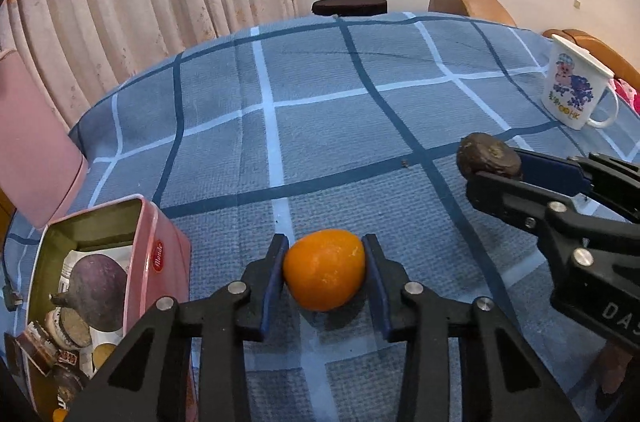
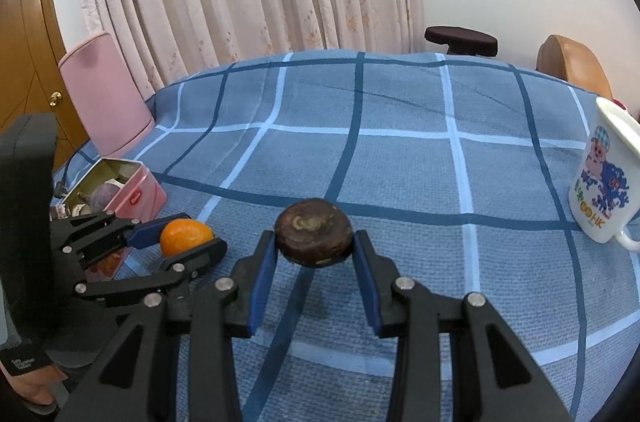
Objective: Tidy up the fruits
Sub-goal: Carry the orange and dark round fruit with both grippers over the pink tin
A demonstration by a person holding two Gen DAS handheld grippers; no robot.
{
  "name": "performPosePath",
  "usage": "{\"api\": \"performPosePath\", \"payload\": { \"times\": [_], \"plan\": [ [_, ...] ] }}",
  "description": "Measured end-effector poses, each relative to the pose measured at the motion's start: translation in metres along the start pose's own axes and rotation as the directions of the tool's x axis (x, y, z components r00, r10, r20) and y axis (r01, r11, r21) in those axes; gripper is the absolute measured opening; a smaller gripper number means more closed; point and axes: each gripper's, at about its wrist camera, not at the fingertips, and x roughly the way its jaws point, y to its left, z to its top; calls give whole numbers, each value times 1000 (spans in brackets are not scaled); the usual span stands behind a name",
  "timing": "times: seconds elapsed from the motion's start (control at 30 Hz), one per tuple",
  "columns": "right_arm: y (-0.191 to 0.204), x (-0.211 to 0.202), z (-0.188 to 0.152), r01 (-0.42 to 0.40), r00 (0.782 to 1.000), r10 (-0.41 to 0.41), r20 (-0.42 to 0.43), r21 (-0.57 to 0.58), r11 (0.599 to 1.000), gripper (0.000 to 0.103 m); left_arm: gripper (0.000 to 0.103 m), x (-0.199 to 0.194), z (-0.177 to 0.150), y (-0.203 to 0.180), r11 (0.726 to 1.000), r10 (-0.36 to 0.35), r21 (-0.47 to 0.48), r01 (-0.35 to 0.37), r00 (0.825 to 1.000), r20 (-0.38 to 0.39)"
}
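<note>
The left claw (image 1: 324, 262) pinches an orange (image 1: 325, 268) above the checked counter (image 1: 320, 102), just beside a pink tin (image 1: 160, 254) at its left edge. The right claw (image 2: 314, 242) grips a dark brown fruit (image 2: 314, 237); a mug (image 2: 604, 182) stands near the right edge.

Readable text on tin, mug and claw

The pink tin (image 1: 160, 262) bears a red oval reading "Monde"; the white mug (image 2: 604, 190) shows coloured lettering ending in "HK"; the right claw (image 1: 494, 168) body carries white letters "DA", cut off at the frame edge.
</note>
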Motion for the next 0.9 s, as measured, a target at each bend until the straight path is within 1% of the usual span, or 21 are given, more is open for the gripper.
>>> {"api": "performPosePath", "payload": {
  "times": [0.37,0.6,0.9],
  "plan": [
    [1,-6,-1,4,999,-4,34,-9,1000,41,39,-20,-3,-1,1000,-4,-10,5,996,90],
    [7,-15,-2,17,996,-14,88,-37,999,41,39,-33,-5,7,998,-7,-55,15,988,155],
    [14,-28,-4,48,986,-35,164,-74,996,41,39,-46,-10,12,996,-7,-86,26,977,214]
  ]
}}
